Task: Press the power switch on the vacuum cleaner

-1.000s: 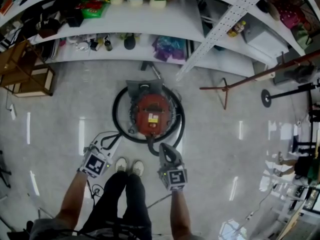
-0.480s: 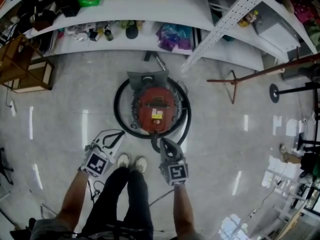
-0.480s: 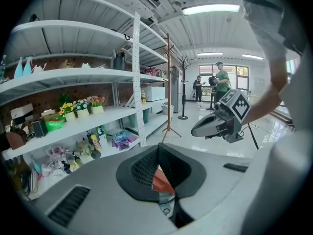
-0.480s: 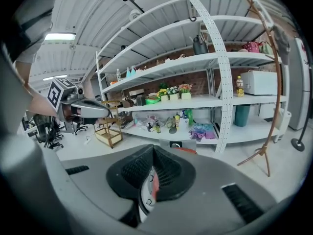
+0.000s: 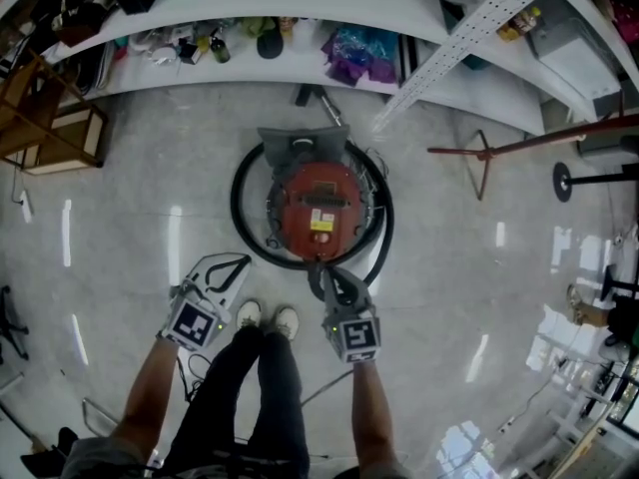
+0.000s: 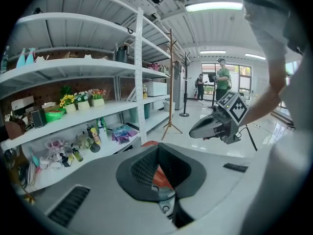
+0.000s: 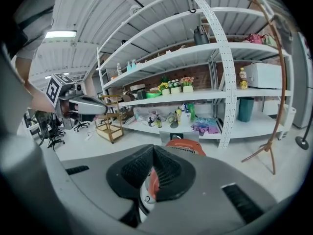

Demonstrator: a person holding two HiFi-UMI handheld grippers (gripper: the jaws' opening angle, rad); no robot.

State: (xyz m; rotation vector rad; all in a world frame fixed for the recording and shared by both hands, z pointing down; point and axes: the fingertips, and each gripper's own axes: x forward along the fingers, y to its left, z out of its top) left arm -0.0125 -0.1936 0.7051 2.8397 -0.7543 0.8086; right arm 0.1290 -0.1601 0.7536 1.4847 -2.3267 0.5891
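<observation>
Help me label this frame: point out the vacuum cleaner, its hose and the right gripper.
vacuum cleaner (image 5: 318, 196), head view, red top.
hose (image 5: 236, 206), head view, loop's left side.
right gripper (image 5: 329, 273), head view, fingertips.

Glossy grey floor (image 5: 130, 198); white shelving (image 5: 300, 18) spans 12 o'clock, wooden coat stand (image 5: 481, 163) at 2 o'clock, wooden cart (image 5: 50, 138) at 10.

Left gripper (image 5: 240, 262), right gripper (image 5: 327, 275): jaws together

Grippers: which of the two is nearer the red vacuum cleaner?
The right gripper, tip beside the vacuum cleaner; the left gripper sits farther aside.
</observation>
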